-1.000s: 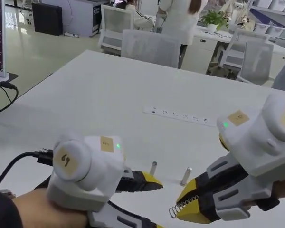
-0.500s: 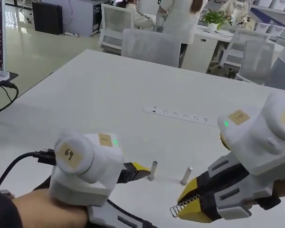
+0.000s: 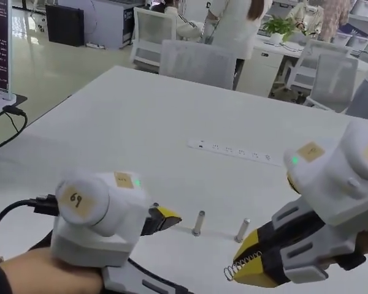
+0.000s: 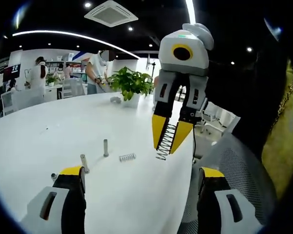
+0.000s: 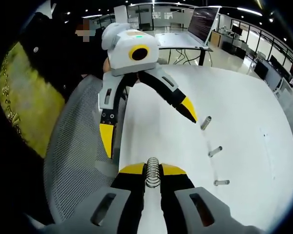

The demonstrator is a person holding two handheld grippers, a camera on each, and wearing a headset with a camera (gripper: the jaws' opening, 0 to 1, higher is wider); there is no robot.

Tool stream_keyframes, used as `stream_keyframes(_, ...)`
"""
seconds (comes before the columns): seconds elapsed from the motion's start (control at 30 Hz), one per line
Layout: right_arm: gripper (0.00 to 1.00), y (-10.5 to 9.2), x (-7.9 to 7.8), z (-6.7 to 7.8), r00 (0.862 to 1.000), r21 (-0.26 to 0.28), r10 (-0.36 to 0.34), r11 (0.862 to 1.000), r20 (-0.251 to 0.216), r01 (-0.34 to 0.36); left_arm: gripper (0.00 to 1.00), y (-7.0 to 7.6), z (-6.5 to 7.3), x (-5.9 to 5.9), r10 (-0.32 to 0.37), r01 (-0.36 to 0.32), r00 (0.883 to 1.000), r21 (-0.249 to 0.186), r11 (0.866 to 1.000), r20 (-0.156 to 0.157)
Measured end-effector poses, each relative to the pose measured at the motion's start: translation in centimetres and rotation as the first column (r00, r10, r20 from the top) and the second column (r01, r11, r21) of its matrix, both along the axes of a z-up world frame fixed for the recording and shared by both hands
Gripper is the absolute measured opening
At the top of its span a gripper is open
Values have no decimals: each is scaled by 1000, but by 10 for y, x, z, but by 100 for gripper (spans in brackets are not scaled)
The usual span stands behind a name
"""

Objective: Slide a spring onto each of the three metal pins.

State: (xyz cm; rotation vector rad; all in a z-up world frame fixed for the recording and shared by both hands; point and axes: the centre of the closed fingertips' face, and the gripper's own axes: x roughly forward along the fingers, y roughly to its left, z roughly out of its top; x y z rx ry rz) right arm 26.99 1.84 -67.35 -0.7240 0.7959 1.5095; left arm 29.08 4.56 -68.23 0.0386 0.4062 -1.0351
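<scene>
Two bare metal pins stand upright on the white table. The left gripper view shows these pins, a third short one and a loose spring lying flat. My right gripper is shut on a spring, just right of and nearer than the pins. My left gripper is open and holds nothing. Its upper fingertip lies left of the pins.
A white power strip lies beyond the pins. Grey mesh chairs line the far table edge, with people and desks behind. A black cable trails from my left gripper. A potted plant stands on the table.
My left gripper has drawn back to the left, away from the nearer pin. The right gripper with its spring has hardly moved.
</scene>
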Motion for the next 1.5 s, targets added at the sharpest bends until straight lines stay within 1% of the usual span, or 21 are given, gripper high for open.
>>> stream_keyframes(0.07, 8, 0, 2, 1, 1000, -2, 1, 1000, 3, -1, 94, 7, 0, 0, 17, -17, 1000, 4, 1000, -3)
stream_keyframes(0.17, 8, 0, 5, 1, 1000, -9, 4, 1000, 11, -4, 94, 20, 1, -1, 48, -48, 999, 17, 999, 13)
stream_keyframes(0.27, 8, 1, 9, 1, 1000, -9, 6, 1000, 11, -5, 93, 29, 1, 0, 71, -71, 997, 18, 997, 11)
stream_keyframes(0.3, 8, 1, 10, 1, 1000, -11, 6, 1000, 12, -6, 93, 34, 1, 0, 85, -86, 996, 20, 996, 16)
stream_keyframes(0.47, 8, 2, 17, 1, 1000, -18, 6, 1000, 15, -6, 93, 51, 0, 0, 134, -134, 991, 22, 991, 12)
stream_keyframes(0.6, 8, 2, 24, 2, 1000, -25, 4, 1000, 21, -3, 93, 62, 0, 0, 170, -170, 985, 29, 985, 24)
stream_keyframes(0.77, 8, 4, 37, 7, 999, -33, 1, 999, 35, 0, 92, 71, 2, -1, 201, -202, 979, 22, 979, 24)
stream_keyframes(0.9, 8, 7, 48, 11, 999, -39, 2, 999, 49, 0, 92, 77, 4, 2, 225, -226, 974, 11, 974, 31)
stream_keyframes(1.1, 8, 14, 60, 13, 998, -56, 15, 998, 60, -12, 91, 82, 7, 1, 243, -243, 969, 4, 970, 34)
stream_keyframes(1.2, 8, 16, 69, 13, 997, -69, 19, 997, 72, -14, 91, 86, 5, 0, 251, -251, 968, 14, 968, 34)
stream_keyframes(1.4, 8, 23, 87, 13, 996, -95, 24, 995, 87, -16, 90, 93, 4, 0, 268, -269, 963, 15, 963, 34)
stream_keyframes(1.47, 8, 26, 92, 12, 996, -103, 23, 995, 88, -14, 90, 94, 4, 0, 272, -273, 961, 17, 962, 37)
stream_keyframes(1.5, 8, 26, 97, 9, 995, -117, 27, 993, 97, -15, 90, 95, 4, 1, 275, -276, 961, 18, 961, 40)
